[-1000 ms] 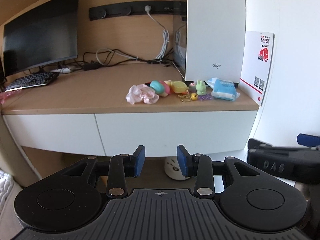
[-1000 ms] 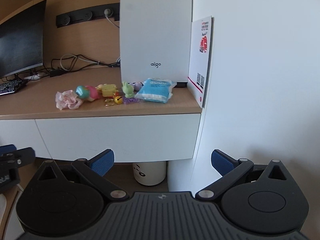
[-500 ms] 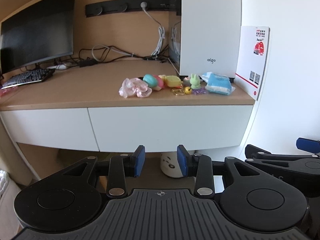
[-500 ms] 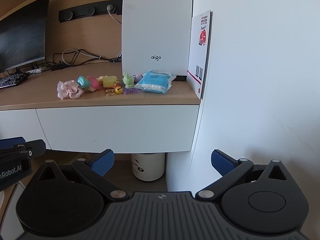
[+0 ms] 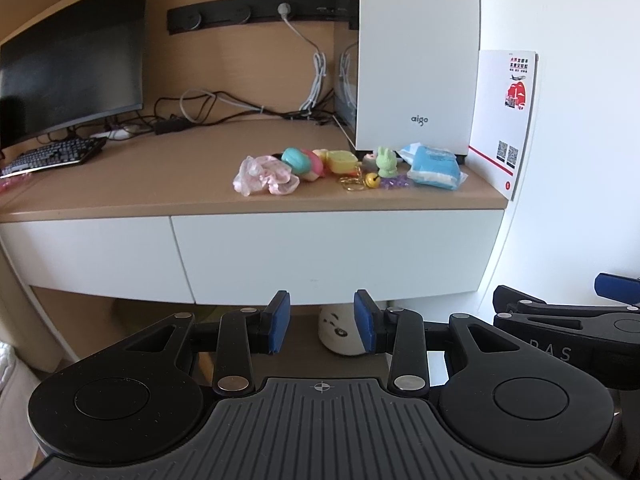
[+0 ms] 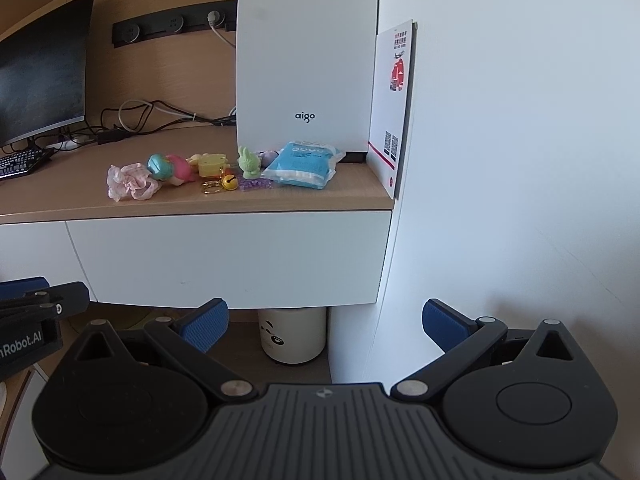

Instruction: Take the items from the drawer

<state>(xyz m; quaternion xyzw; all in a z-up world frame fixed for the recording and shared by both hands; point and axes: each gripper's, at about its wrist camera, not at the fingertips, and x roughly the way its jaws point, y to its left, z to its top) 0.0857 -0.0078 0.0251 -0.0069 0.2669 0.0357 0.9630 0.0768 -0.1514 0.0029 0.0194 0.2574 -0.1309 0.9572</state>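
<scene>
Facing closed drawer (image 5: 332,254), jaws apart, empty.

Desk top (image 5: 168,176): matt wood-look laminate. Drawer (image 5: 332,252): smooth matt white front. PC case (image 5: 416,52): smooth white panel, satin. Scrunchie (image 5: 264,174): pink cloth, crinkled. Tissue pack (image 5: 434,168): glossy blue plastic wrap. Bell (image 6: 229,182): shiny yellow metal. Rabbit (image 5: 386,160): matt green plastic. Left gripper (image 5: 322,322): matt black plastic, blue textured pads (image 5: 280,322). Card (image 6: 394,100): smooth paper.
</scene>
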